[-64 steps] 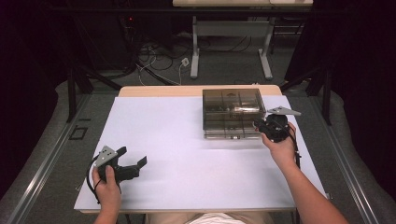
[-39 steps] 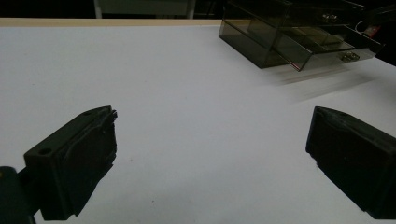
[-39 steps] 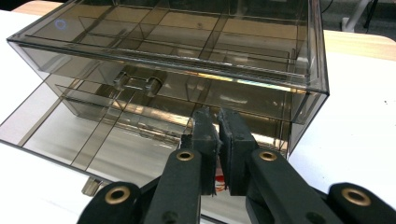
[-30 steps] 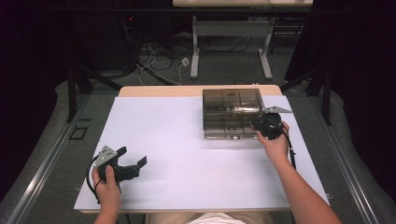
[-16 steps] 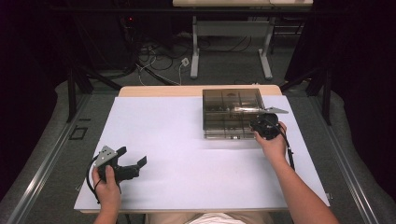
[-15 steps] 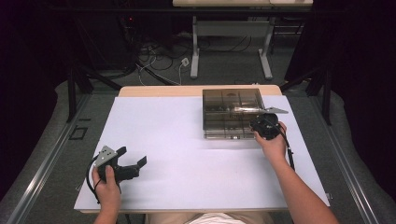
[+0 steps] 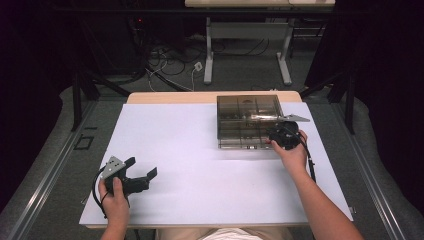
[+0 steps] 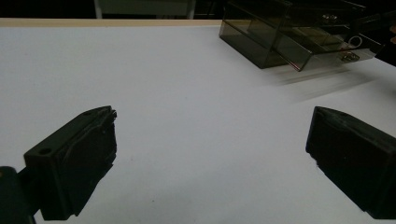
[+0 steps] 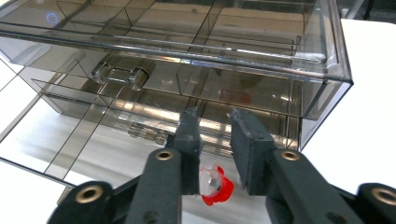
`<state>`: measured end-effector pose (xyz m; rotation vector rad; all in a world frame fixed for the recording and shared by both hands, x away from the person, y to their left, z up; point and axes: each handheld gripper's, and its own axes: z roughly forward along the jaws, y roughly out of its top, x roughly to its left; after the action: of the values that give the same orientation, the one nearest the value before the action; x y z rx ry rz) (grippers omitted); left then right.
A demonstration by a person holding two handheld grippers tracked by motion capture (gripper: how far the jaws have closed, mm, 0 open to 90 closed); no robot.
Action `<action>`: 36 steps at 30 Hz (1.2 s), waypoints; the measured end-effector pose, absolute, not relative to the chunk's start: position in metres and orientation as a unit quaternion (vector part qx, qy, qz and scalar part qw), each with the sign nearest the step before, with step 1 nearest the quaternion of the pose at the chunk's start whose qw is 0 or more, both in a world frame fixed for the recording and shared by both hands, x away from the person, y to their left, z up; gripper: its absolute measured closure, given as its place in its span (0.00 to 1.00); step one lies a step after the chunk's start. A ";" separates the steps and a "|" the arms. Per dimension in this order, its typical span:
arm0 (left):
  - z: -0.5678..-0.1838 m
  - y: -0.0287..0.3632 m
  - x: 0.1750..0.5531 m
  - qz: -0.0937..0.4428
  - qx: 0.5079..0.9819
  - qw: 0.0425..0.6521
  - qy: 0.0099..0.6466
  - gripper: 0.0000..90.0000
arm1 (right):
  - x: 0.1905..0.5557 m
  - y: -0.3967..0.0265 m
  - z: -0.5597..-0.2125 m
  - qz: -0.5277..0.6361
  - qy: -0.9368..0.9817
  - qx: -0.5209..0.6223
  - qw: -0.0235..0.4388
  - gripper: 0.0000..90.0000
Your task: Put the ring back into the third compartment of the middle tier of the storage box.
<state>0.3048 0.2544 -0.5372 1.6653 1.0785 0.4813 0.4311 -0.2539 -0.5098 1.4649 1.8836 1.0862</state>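
I've got the right gripper parked at the front right corner of the smoky clear organiser box, which sits on the far right part of the white table. In the right gripper view the box's lower drawer is pulled out toward me. The small red-and-clear piece lies low between my jaws, over the drawer floor as far as I can tell. It is tight against the left jaw's inner face and clear of the other one. The jaws have just been opening and now stand a narrow gap apart, wider than the piece, so I read it as let go, not pinched. I can't make out which compartment it landed in, because the dividers sit behind the jaws. My judgement is that the drop into the drawer is about done. What's left is to back the right gripper out without dragging the piece along, then push the drawer shut. The left gripper sits on the near left of the table, well apart from the box, jaws spread wide with nothing in them. It has no part in this step, though it may be needed to steady the box when the drawer closes.
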 end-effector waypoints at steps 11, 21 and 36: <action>-0.537 0.254 0.305 0.202 0.693 0.522 0.453 0.02 | 0.427 -0.253 -0.507 0.415 0.697 0.534 0.239 0.62; -0.538 0.256 0.304 0.201 0.692 0.522 0.456 0.02 | 0.423 -0.251 -0.503 0.430 0.692 0.529 0.238 0.48; -0.538 0.256 0.304 0.200 0.692 0.521 0.458 0.02 | 0.417 -0.247 -0.500 0.432 0.698 0.526 0.223 0.23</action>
<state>0.3037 0.2559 -0.5384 1.6590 1.0973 0.4799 0.4167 -0.2466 -0.5005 1.4512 1.9271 1.1943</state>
